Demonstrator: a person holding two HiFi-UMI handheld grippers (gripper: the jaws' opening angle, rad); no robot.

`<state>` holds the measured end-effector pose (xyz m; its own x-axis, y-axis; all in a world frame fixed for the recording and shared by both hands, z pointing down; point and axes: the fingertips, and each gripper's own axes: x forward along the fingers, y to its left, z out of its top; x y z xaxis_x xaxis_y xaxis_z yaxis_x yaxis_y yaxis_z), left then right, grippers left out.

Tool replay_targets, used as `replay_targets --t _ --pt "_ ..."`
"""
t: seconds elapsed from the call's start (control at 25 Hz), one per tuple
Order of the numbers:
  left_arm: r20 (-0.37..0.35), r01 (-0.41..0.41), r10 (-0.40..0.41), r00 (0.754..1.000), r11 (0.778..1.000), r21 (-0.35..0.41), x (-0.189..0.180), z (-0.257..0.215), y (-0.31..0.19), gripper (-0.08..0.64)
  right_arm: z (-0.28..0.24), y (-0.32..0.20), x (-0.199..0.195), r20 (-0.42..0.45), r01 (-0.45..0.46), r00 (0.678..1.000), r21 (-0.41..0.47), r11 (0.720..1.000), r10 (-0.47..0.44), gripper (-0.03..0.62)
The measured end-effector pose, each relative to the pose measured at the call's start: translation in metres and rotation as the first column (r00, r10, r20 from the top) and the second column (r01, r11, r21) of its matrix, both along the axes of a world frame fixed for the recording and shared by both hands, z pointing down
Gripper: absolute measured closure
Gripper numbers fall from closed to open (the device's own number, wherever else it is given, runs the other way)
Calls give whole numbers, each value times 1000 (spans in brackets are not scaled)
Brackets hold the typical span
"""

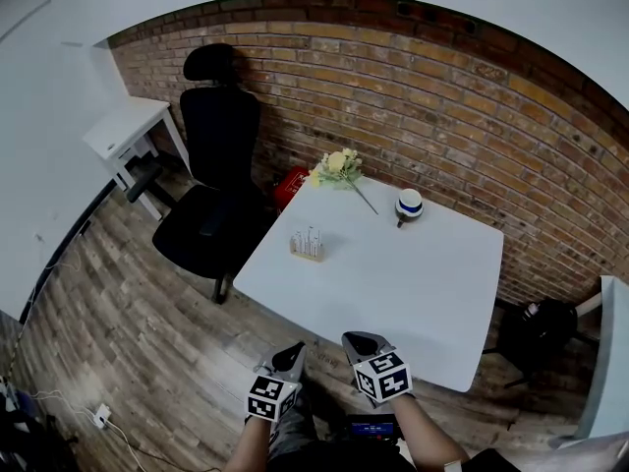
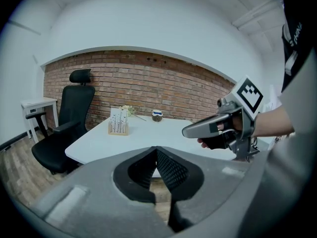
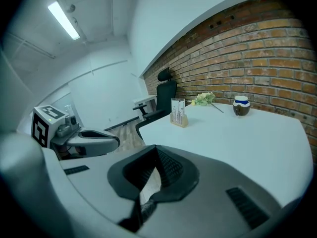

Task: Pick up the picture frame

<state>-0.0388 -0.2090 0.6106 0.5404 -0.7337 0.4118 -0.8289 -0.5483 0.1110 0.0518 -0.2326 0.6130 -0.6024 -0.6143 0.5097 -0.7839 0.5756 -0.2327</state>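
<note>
The picture frame [image 1: 308, 244] stands upright on the white tabletop [image 1: 413, 293], at about 9 o'clock from the tabletop's middle and near its left edge. Its long axis runs up and down. In the left gripper view its face is turned toward the near edge, where both grippers are. It is a pale panel with thin, tall dark shapes drawn on it, set in a low light wooden base.

From the frame, the yellow flowers [image 1: 337, 168] lie at 12 to 1 o'clock and the blue-banded cup [image 1: 409, 205] stands at 2 o'clock. Both are well apart from it.

The left gripper [image 1: 293, 350] and right gripper [image 1: 356, 342] are side by side at the frame's 6 o'clock, off the near edge and well away from the frame. Each gripper's own view shows its jaws closed tip to tip with nothing between them.

Only the head view shows the red object [image 1: 290, 185] on the floor by the brick wall. The black chair [image 1: 211, 185] also shows there at the tabletop's 9 o'clock. Only the left gripper view shows the hand [image 2: 218, 142] wrapped round the right gripper's handle. Only the right gripper view shows the ceiling light strip [image 3: 63, 20].
</note>
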Motion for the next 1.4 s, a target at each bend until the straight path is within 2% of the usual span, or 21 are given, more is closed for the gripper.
replay_targets --t 0.4,0.92,1.2,1.4 --pt "-18 -57 57 998 998 -10 -30 3 -84 548 -1 -80 -22 -33 -76 997 -4 997 76 584" --pt "-25 -201 201 979 980 7 -82 -15 -208 548 -18 -191 -75 -42 -207 977 4 978 207 584" --pt "-31 -250 250 968 968 4 -98 -13 -248 548 -18 -218 -87 -50 -271 962 -3 963 270 584" --pt "-39 -274 274 961 962 -3 -94 -10 -260 549 -13 -228 -84 -54 -304 951 -13 953 303 584"
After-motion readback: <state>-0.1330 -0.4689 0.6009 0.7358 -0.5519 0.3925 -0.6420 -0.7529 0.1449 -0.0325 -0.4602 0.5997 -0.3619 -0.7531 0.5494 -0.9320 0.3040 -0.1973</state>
